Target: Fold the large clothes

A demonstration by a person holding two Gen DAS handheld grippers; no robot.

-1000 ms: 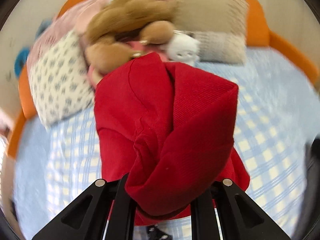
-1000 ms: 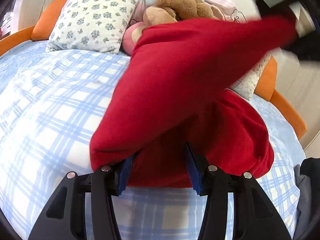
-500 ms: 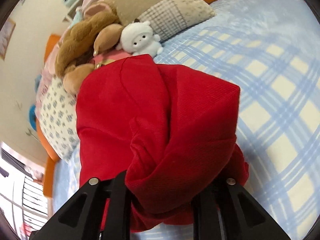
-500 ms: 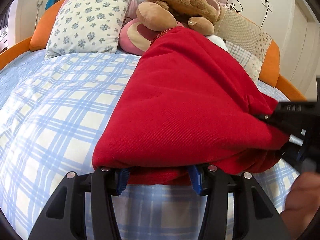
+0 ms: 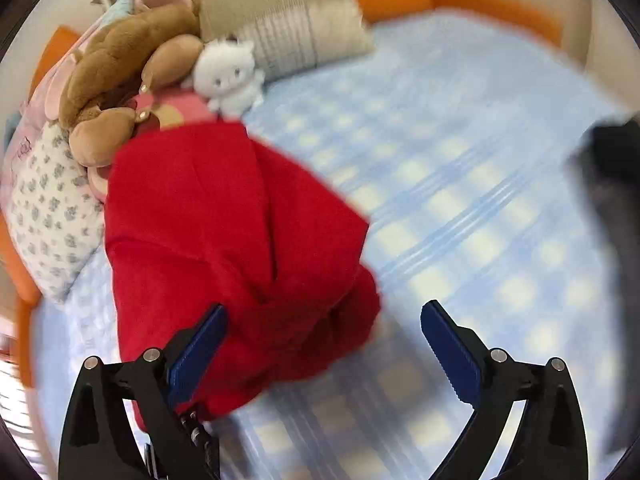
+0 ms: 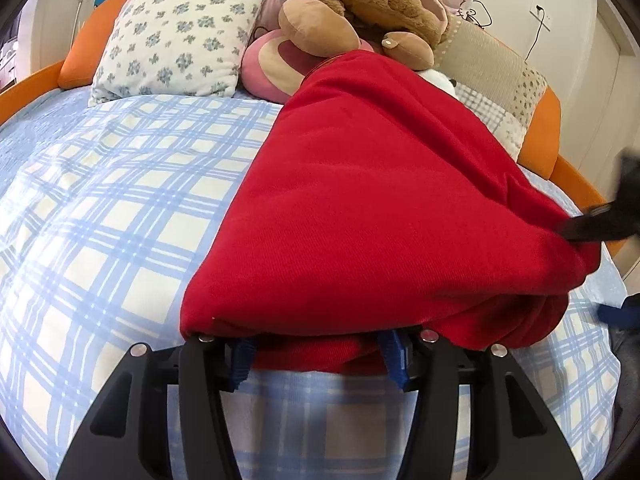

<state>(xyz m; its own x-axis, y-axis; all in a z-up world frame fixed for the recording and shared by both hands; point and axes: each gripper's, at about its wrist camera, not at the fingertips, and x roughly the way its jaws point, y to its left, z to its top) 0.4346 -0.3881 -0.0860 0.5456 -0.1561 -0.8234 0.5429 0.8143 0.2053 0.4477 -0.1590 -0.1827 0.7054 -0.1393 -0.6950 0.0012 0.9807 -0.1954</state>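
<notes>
Two tools over the bed point(image 6: 100, 208), both aimed at one red garment point(image 6: 380, 200).

Red garment lies folded over on the blue-and-cream checked cover, far edge up against the pile of plush toys and pillows at the head of the bed. Near edge is bunched, several layers thick.

Left tool point(image 5: 324, 344): jaws opening, already wide. Blue pads bare; left pad point(image 5: 198, 350) sits over the bunched red corner, right pad over plain checked cover. Nothing pinched between them. Left wrist view is motion-blurred. In the right wrist view the same tool point(image 6: 600, 224) shows as a dark blur at the garment's right corner; can't tell if it touches the cloth.

Right tool point(image 6: 316, 354): roughly half-wide, jaws opening slightly, fingers tucked under the garment's near edge with red cloth filling the gap. Pads look to be against the fabric, so it's holding the near fold.

Background: brown teddy point(image 6: 368, 4), white plush cat point(image 5: 228, 76), floral pillow point(image 6: 180, 32), beige patchwork cushion point(image 5: 280, 12), orange bed frame point(image 6: 544, 136).
</notes>
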